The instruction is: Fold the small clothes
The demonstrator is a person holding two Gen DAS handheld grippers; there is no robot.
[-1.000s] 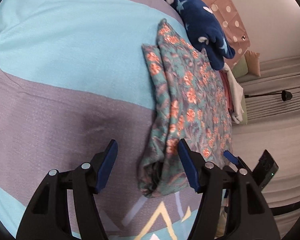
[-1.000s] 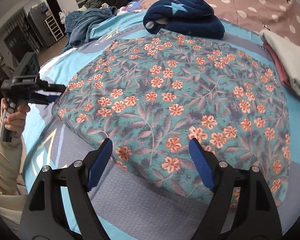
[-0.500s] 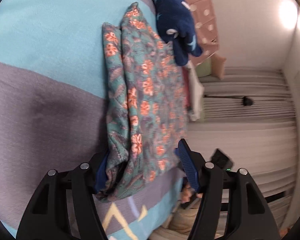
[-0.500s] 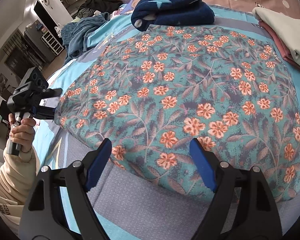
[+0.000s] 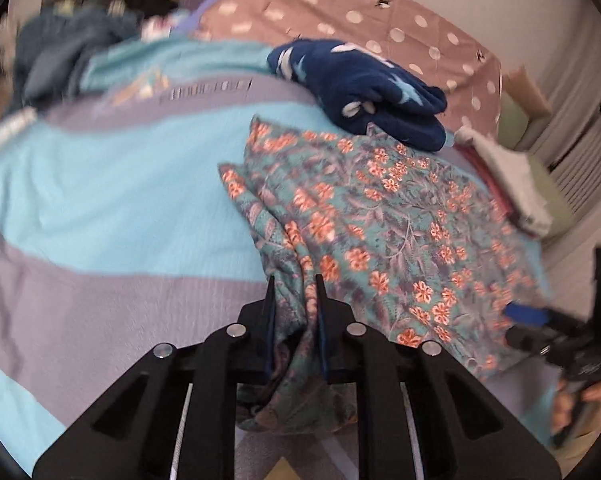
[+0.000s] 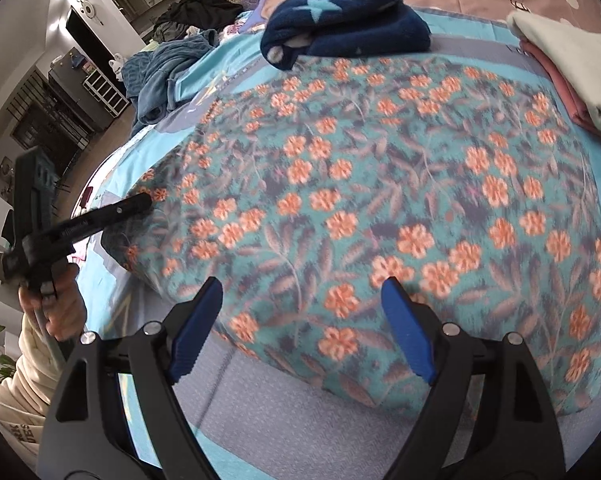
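Observation:
A teal garment with orange flowers lies spread on the bed. My left gripper has a bunched corner of it between its blue pads; the jaws are closing and pinch the cloth, which hangs a little below them. In the right wrist view the floral garment fills the middle, and the left gripper grips its left corner, held by a person's hand. My right gripper stands open just above the garment's near edge, with cloth beneath it but nothing pinched. Its blue pad shows at the far right of the left wrist view.
A navy star-print blanket lies folded beyond the garment. Folded white and pink clothes are stacked at the right. A dark blue heap of cloth sits at the back left. The bedsheet is turquoise with grey stripes.
The left gripper's jaws have closed on the floral garment's corner and lifted it, and its view has swung round. The right gripper has stayed open over the near edge.

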